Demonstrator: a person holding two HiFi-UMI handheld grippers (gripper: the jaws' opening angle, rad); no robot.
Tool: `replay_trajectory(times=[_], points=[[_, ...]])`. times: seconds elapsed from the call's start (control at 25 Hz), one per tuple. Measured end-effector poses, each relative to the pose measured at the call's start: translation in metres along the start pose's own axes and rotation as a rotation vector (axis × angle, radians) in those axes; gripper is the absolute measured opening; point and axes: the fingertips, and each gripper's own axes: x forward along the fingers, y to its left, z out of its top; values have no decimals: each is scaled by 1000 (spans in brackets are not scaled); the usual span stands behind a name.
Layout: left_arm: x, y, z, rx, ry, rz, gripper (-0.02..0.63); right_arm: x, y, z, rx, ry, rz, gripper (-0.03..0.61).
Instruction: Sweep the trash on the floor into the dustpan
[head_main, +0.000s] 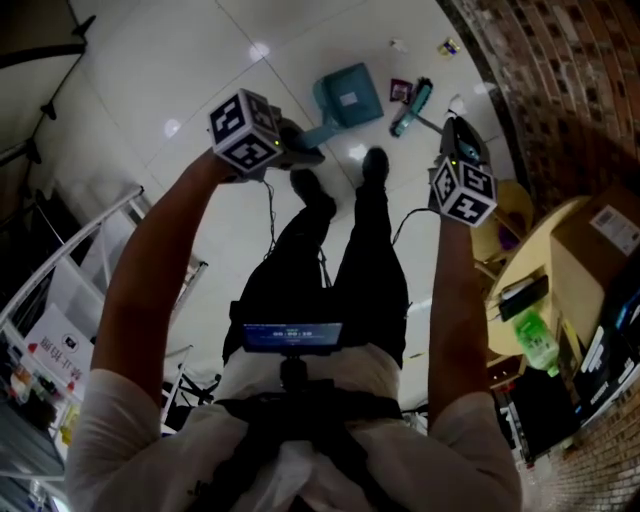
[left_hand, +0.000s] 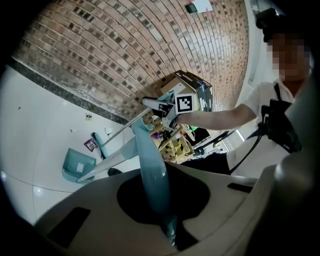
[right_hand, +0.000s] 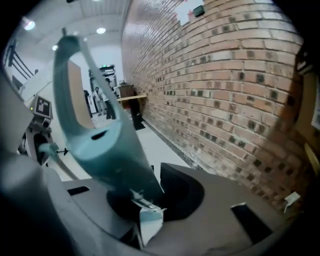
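Note:
In the head view my left gripper (head_main: 298, 154) is shut on the long handle of the teal dustpan (head_main: 348, 97), whose pan rests on the white floor ahead of the person's shoes. My right gripper (head_main: 456, 137) is shut on the broom's handle; the teal broom head (head_main: 412, 107) sits on the floor just right of the dustpan. A purple wrapper (head_main: 400, 90) lies between pan and broom head. Small scraps (head_main: 449, 46) lie farther off by the wall. The left gripper view shows the dustpan handle (left_hand: 150, 170) clamped in its jaws. In the right gripper view the broom handle (right_hand: 97, 135) is clamped likewise.
A brick wall (head_main: 560, 80) runs along the right. A round wooden table (head_main: 520, 270) at the right carries a cardboard box (head_main: 590, 240) and a green bottle (head_main: 537, 341). A metal rack (head_main: 90, 250) stands at the left. The person's shoes (head_main: 372, 165) are just behind the dustpan.

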Motion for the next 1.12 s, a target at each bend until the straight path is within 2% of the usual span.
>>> replay_trajectory(times=[0.12,0.24,0.48,0.64,0.76,0.96,1.12], points=[[-2,2,-5,10,16,-6,0,1,16,13,25,-48,50,42],[-5,5,-10,19,27,-6,0,-4,42,21,5,-63,163,43],[-16,16,-18,22,42,14,0,-21,115,26,-183,-10,442,43],[-22,22,-13,37,16,27,0,-33,144,27,-250,-2,563,41],[-28,24,-11,72,-4,48,0,-39,149,40,-327,-29,556,35],[-45,29,4,112,-81,94,0,-51,142,89,-488,-102,526,37],[-58,33,30,121,-154,131,0,-45,120,121,-583,-88,471,37]])
